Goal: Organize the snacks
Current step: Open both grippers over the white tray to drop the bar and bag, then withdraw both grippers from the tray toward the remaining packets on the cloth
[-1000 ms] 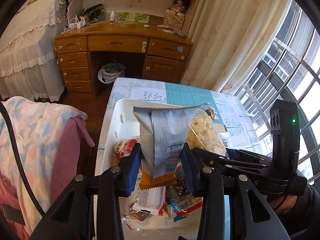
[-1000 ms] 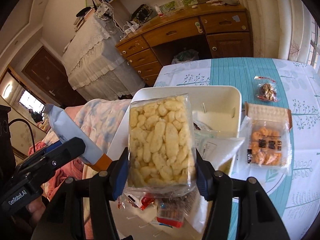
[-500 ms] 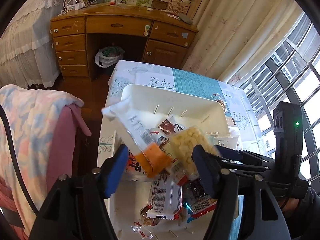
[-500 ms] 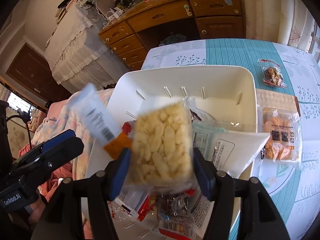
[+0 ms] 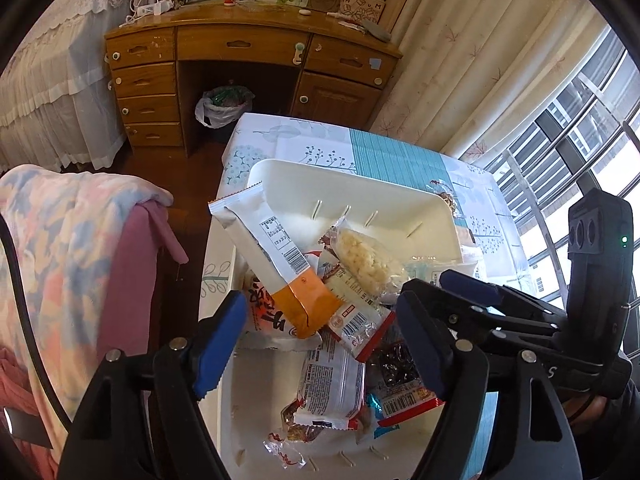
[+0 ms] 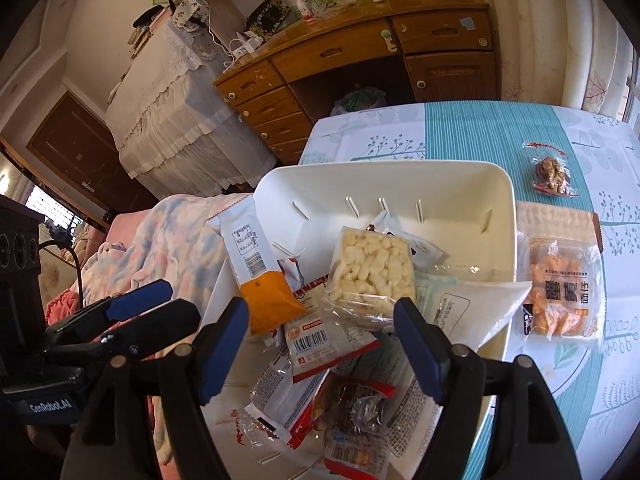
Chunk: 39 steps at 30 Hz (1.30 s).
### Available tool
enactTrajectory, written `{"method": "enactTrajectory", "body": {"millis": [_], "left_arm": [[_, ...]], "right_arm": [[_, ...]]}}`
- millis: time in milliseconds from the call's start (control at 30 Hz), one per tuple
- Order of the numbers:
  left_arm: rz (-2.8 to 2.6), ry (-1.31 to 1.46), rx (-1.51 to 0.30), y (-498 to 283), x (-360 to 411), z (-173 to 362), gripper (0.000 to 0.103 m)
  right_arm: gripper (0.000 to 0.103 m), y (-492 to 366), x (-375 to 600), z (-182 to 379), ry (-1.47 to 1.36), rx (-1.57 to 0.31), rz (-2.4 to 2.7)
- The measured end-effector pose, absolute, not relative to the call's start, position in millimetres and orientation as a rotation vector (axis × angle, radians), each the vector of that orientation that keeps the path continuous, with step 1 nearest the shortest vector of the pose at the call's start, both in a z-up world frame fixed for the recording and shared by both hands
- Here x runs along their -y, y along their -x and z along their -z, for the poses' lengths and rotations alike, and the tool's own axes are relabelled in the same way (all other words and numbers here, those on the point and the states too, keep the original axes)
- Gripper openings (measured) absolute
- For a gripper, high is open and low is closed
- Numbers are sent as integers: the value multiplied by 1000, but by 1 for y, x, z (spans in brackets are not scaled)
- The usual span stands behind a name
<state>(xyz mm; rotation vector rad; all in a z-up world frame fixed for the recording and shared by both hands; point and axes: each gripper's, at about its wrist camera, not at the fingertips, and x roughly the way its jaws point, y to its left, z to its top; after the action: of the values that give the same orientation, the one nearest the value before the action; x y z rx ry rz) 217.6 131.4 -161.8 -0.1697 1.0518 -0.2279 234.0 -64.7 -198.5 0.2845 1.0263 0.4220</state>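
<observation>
Both grippers tip steeply down over the white plastic bin [image 5: 436, 216] on the tablecloth [image 6: 496, 132].

The left gripper [image 5: 320, 344] has just been opening; its blue pads stand wide with nothing pinched. The long grey-and-orange packet [image 5: 276, 256], barcode side up, leans loose against the bin's left rim.

The right gripper [image 6: 320, 340] has likewise been spreading and holds nothing. The clear bag of pale puffs [image 6: 372, 268] lies just beyond it on the heap of crinkled wrappers.

The left tool's body reads "GenRobot.AI". On the cloth right of the bin sits a bag of orange snacks [image 6: 560, 292], and farther off a small clear packet [image 6: 554, 174].
</observation>
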Motion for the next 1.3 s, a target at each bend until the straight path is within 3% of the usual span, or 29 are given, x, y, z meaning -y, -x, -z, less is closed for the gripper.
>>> {"method": "enactTrajectory", "body": {"millis": [833,1300], "left_arm": [[103,191,-946,-143,-32,108,76],[95,249,-957,-119,47,120,76]], "right_arm": [[76,-194,166,152,-273,-889,-512],[77,-184,245,136,-201,-845,-503]]}}
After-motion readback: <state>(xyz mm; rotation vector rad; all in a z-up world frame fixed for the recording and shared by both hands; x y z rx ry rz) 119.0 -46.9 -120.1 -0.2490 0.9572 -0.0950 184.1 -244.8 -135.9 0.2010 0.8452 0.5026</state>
